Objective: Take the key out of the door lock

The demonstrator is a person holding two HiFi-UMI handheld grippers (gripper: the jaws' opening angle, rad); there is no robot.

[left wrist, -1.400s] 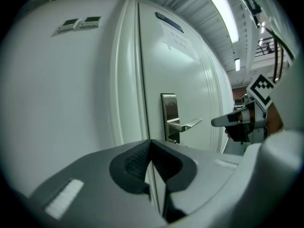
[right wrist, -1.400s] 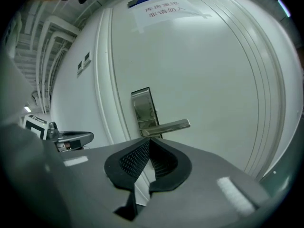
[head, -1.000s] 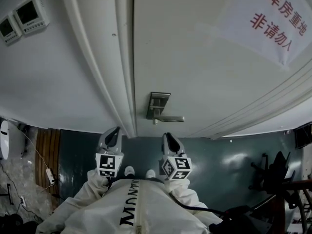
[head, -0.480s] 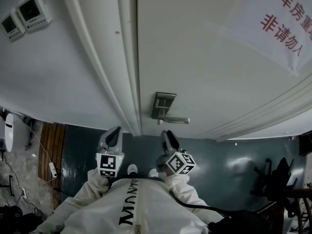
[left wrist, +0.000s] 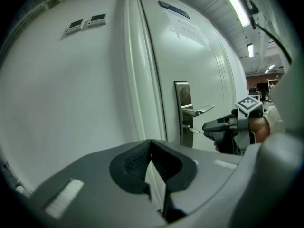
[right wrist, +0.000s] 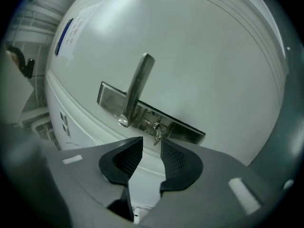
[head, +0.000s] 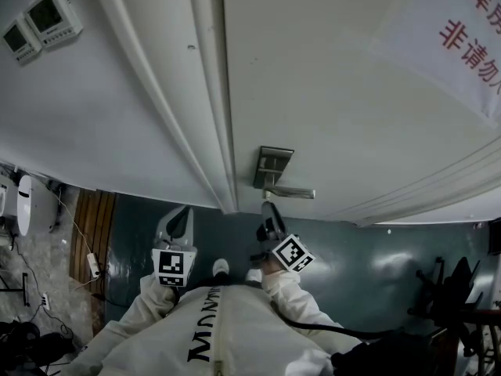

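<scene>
Two small control panels with grey screens sit side by side on the white wall. A paper sign printed in red characters hangs at the upper right. Lower left, a white power strip with its cable lies near wooden boards.

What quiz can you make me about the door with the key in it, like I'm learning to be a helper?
1. True or false: the small silver metal key is already out of the silver metal lock plate on the white door.
2. Pick one: in the left gripper view, the key sits (A) above, (B) below or (C) far left of the silver lever handle.
3. Short answer: which grey gripper faces the key with its jaws apart?
Key: 1 false. 2 B. 3 the right gripper; its jaws have just been opening, and nothing is between them yet.
</scene>
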